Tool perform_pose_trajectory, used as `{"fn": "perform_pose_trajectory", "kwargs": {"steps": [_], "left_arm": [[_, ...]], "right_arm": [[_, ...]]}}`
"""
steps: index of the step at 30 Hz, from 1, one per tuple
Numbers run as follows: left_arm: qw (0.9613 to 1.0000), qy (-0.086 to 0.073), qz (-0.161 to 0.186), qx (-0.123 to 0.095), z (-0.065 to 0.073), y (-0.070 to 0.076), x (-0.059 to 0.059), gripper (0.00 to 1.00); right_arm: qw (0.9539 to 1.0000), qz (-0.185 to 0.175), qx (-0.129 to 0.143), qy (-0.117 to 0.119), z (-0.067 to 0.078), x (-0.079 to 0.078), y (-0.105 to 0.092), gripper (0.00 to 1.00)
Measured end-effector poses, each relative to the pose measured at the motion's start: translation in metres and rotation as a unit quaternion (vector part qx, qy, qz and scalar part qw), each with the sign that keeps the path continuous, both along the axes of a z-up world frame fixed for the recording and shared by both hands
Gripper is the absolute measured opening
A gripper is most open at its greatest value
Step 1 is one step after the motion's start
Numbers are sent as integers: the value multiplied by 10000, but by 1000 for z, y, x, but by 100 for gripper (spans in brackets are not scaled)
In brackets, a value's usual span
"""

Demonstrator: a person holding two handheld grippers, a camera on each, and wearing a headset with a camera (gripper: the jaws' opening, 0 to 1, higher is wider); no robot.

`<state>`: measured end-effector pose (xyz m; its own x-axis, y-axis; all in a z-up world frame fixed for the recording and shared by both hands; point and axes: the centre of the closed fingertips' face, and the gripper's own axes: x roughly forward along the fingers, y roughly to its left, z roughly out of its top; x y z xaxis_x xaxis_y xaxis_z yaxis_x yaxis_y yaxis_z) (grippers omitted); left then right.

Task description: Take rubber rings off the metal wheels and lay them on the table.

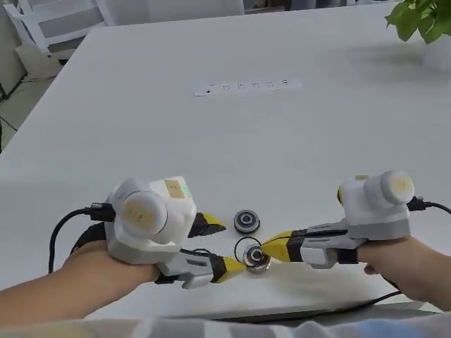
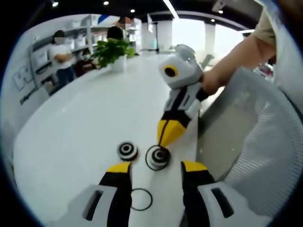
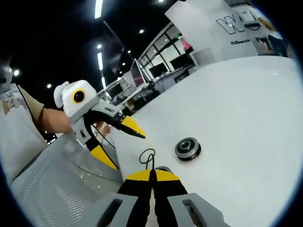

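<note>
Two metal wheels lie near the table's front edge. One wheel (image 1: 246, 220) (image 2: 127, 150) (image 3: 188, 148), with dark rubber on it, lies alone. The other wheel (image 1: 256, 258) (image 2: 157, 157) sits under the tips of my right gripper (image 1: 266, 248) (image 2: 163, 139) (image 3: 152, 176), whose jaws are shut and touch it. A thin black rubber ring (image 1: 245, 247) (image 2: 140, 198) (image 3: 147, 156) lies loose on the table beside that wheel. My left gripper (image 1: 225, 245) (image 2: 156, 172) (image 3: 125, 149) is open, its jaws either side of the loose ring and holding nothing.
A white power strip (image 1: 246, 86) is set in the white table (image 1: 141, 127) further back. A green plant (image 1: 423, 17) stands at the far right corner. A white chair (image 1: 49, 21) is beyond the far left; a mesh chair (image 2: 255, 142) is behind me.
</note>
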<state>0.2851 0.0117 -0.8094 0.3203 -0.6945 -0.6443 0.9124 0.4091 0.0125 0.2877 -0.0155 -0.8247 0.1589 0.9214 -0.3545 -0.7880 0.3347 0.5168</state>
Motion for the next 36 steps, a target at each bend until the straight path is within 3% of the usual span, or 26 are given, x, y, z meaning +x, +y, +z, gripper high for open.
{"fn": "perform_pose_trajectory", "kwargs": {"steps": [21, 36], "left_arm": [[9995, 47, 305, 28, 3, 30, -4, 55], [9989, 109, 455, 70, -1, 42, -5, 56]], "right_arm": [[9985, 540, -75, -101, 6, 1, 29, 0], [9948, 916, -410, -174, -10, 4, 45, 0]]}}
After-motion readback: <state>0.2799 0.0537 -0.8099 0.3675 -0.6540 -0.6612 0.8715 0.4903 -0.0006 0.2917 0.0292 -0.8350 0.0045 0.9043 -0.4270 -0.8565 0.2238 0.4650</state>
